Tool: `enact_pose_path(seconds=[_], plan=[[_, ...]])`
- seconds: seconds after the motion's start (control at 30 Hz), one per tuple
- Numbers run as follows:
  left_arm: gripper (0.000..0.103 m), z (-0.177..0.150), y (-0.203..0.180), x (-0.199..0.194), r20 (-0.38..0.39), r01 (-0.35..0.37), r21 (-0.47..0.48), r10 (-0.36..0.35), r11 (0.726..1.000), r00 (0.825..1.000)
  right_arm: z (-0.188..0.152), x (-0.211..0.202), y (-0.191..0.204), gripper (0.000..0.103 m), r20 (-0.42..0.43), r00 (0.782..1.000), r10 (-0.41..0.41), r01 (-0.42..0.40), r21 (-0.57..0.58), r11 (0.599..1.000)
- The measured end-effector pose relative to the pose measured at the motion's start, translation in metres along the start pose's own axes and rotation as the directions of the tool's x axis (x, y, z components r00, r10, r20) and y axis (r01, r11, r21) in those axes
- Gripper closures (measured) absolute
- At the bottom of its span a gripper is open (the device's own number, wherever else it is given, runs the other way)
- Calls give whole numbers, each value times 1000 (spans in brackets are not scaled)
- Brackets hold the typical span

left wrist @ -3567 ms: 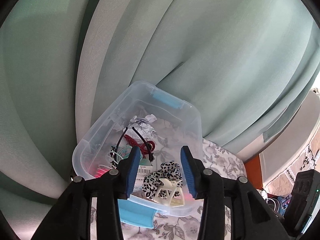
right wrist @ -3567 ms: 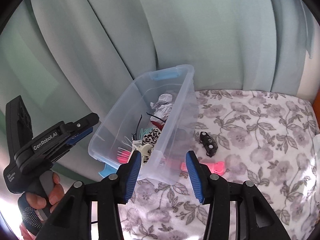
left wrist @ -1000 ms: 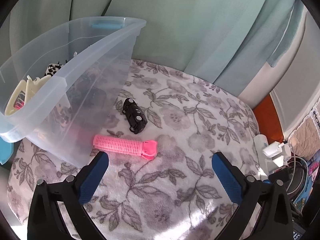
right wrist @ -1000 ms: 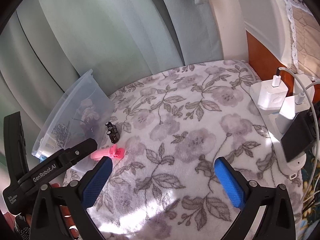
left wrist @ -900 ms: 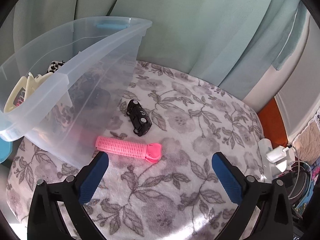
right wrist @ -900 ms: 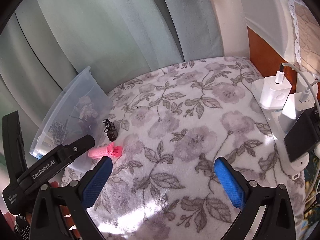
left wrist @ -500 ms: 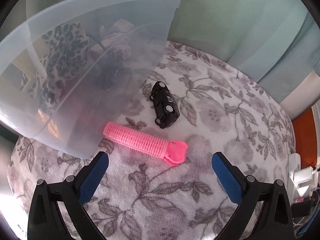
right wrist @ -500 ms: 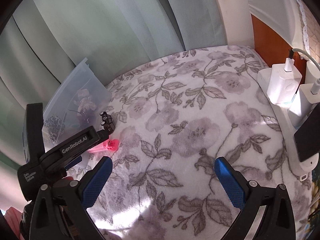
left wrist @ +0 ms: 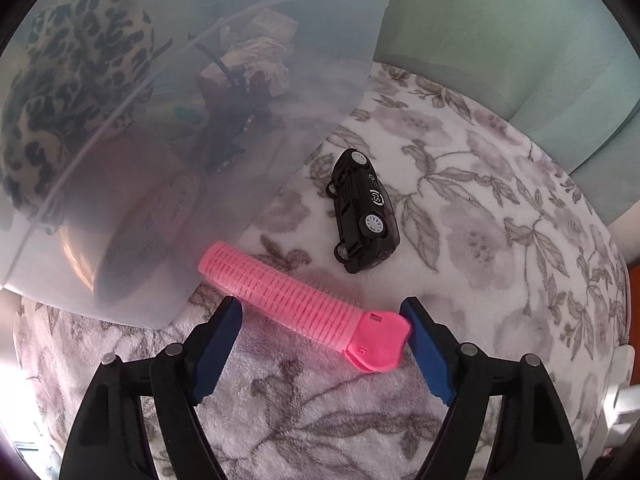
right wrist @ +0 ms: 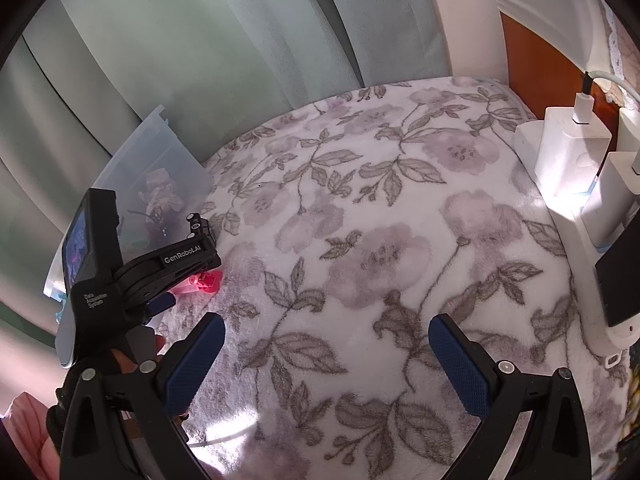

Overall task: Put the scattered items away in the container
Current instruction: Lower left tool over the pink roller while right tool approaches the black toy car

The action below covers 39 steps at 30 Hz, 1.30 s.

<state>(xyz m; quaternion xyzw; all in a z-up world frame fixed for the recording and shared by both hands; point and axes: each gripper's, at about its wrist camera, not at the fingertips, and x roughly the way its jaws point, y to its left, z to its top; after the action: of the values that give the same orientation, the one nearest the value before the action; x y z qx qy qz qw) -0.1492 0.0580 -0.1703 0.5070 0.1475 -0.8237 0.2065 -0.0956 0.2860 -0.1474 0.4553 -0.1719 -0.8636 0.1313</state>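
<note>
A pink hair roller (left wrist: pixel 296 300) lies on the floral blanket beside the clear plastic container (left wrist: pixel 192 128). My left gripper (left wrist: pixel 322 314) is open and low over the blanket, its blue pads on either side of the roller; the right pad touches the roller's flat end. A black toy car (left wrist: pixel 362 212) lies on its side just beyond. The container holds a leopard-print scrunchie (left wrist: pixel 68 92), crumpled paper and other items. My right gripper (right wrist: pixel 326 338) is open and empty over the blanket, right of the left gripper's body (right wrist: pixel 132 276). The roller's end (right wrist: pixel 206 282) shows there too.
White chargers on a power strip (right wrist: pixel 576 168) and a dark phone (right wrist: pixel 620 276) sit at the right edge of the blanket. Pale green curtains (right wrist: pixel 208 52) hang behind the container.
My left gripper has come down and forward to the roller and its jaws have narrowed around it. The right gripper has barely moved.
</note>
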Motion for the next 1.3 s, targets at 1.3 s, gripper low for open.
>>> enact_pose_path(seconds=[1.3], plan=[[42, -25, 32, -23, -56, 152, 172, -145, 973, 988, 69, 98, 91, 31, -187, 962, 199, -245, -273, 930]])
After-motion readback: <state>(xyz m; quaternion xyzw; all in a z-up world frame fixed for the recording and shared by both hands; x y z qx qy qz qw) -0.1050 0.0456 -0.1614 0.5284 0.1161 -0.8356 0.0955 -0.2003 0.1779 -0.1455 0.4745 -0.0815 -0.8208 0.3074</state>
